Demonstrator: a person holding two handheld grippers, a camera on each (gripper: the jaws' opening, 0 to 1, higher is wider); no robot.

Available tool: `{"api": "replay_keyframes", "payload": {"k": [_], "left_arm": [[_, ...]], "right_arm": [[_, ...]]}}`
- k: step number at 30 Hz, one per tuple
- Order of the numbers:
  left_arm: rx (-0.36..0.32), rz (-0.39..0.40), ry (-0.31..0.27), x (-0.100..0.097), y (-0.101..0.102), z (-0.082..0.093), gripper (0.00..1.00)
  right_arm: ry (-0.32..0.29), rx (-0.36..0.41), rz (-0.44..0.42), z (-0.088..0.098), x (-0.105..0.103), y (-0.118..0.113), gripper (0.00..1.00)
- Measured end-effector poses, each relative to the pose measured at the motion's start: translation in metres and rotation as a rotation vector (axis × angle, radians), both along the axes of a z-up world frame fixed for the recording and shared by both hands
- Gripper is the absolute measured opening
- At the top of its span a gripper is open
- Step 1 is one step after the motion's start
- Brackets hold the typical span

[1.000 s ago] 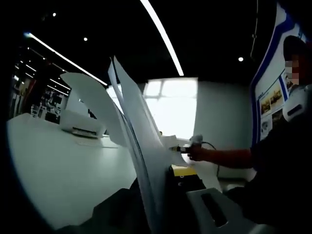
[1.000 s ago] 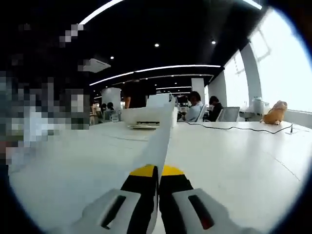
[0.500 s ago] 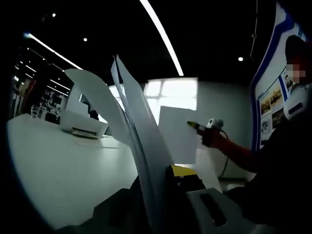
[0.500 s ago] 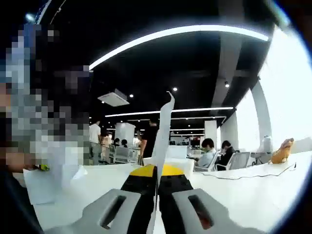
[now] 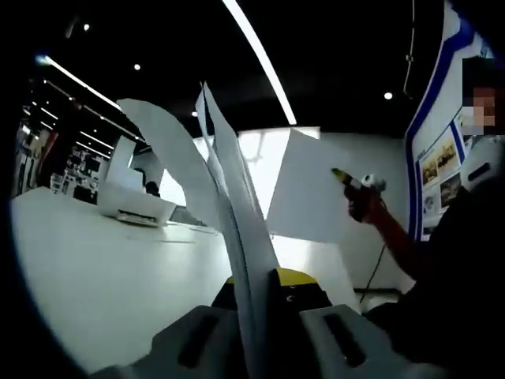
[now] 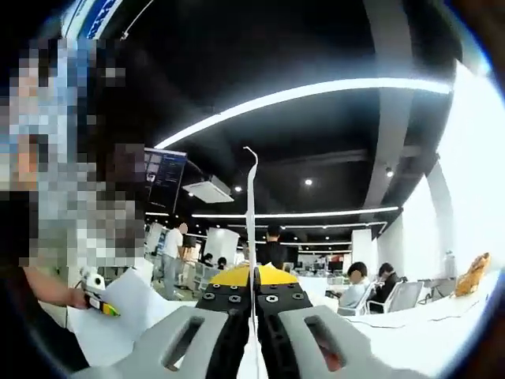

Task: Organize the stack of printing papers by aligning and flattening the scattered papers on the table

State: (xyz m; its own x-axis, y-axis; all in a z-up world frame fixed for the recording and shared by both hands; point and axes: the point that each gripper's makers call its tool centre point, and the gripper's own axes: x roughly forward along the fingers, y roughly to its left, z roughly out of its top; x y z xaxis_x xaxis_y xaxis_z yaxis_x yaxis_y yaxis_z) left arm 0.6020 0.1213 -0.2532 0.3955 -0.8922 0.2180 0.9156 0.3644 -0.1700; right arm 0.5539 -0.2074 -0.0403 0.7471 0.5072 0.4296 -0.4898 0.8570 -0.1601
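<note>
Upright, edge-on: sheet (image 6: pixel 252 213) in right gripper (image 6: pixel 252 278).

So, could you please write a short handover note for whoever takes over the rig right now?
Left hand-held gripper: shut on several fanned sheets, lifted above the table.
Right hand-held gripper: shut on a single sheet, seen edge-on and raised in the air.
Done: papers picked up.
Left: bring the single sheet to the bundle, square the edges, lay the stack flat on the table.
</note>
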Motion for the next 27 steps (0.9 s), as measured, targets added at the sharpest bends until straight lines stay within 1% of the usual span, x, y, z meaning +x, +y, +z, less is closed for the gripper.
{"api": "replay_keyframes", "payload": {"k": [1,2,5,8,12,19,22,26,27], "left_arm": [[0.000,0.000,-0.001,0.000,0.000,0.000,0.07],[0.002,0.002,-0.002,0.000,0.000,0.000,0.07],[0.005,0.006,-0.004,0.000,0.000,0.000,0.06],[0.011,0.014,-0.012,0.001,0.001,-0.001,0.06],[0.011,0.020,-0.015,0.002,0.001,0.000,0.06],[0.012,0.029,-0.021,0.003,0.002,0.000,0.06],[0.015,0.033,-0.025,0.003,0.003,0.000,0.06],[0.015,0.038,-0.028,0.004,0.003,0.000,0.06],[0.014,0.039,-0.028,0.004,0.003,0.000,0.06]], "right_arm": [[-0.002,0.001,0.002,0.001,-0.001,0.001,0.00],[-0.012,0.007,0.011,0.002,-0.011,0.010,0.00],[-0.036,0.021,0.044,0.007,-0.029,0.030,0.00],[-0.048,0.019,0.078,0.008,-0.039,0.047,0.00],[-0.036,0.010,0.136,0.005,-0.047,0.065,0.00],[-0.027,0.011,0.202,0.006,-0.061,0.079,0.00],[-0.025,0.023,0.257,0.007,-0.070,0.087,0.00],[-0.015,0.032,0.310,0.007,-0.075,0.091,0.00],[-0.007,0.039,0.335,0.007,-0.077,0.094,0.00]]}}
